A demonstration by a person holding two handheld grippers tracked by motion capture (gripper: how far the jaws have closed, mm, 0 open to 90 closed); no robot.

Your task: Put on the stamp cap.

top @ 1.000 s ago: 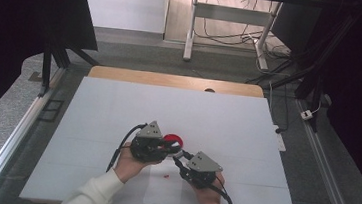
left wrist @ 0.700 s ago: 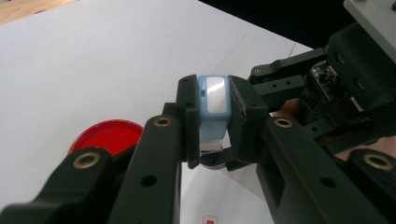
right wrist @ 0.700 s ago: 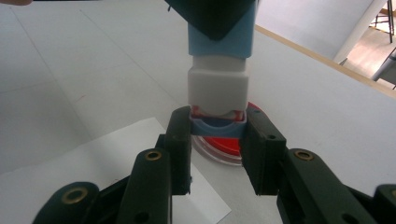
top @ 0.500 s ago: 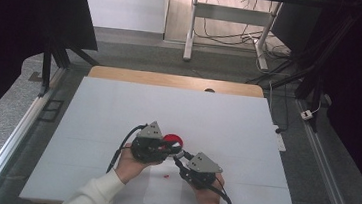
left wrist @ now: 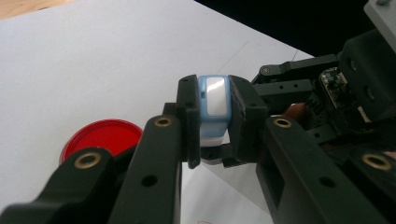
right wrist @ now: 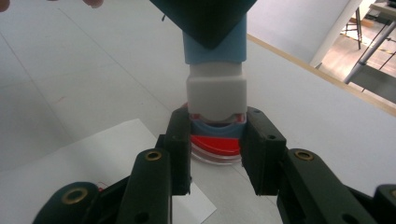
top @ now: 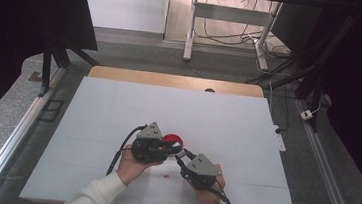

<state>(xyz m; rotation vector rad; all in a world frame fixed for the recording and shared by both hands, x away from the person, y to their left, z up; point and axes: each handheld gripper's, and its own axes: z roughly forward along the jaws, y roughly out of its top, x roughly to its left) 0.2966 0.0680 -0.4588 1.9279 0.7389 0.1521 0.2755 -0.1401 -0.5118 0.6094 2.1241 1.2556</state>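
White sheeting covers the table (top: pixel 117 121), with a wooden strip along its far edge, grey floor and black drapes around it, and a metal frame with loose cables beyond. From the high view both hands meet near the table's front edge: the left tool (top: pixel 152 147) and right tool (top: pixel 197 168) point toward each other, with a red disc-shaped dish (top: pixel 172 141) lying just behind the place where they meet.

What they hold between them is too small to make out from above. The left gripper view shows it close: a light blue stamp-like block (left wrist: pixel 214 107) with a pale window on its face, clamped between the left tool's black jaws, with the right tool's body just behind it. There the red dish (left wrist: pixel 103 136) lies on the table at lower left, apart from the block.

The right gripper view shows the block's other end: a white cap (right wrist: pixel 215 95) below the blue body, the right tool's jaws closed on its lower part, and the left tool's dark body covering the top. A white paper sheet (top: pixel 162 193) lies under the hands, with a small red mark (top: pixel 167 176) on the table beside it.
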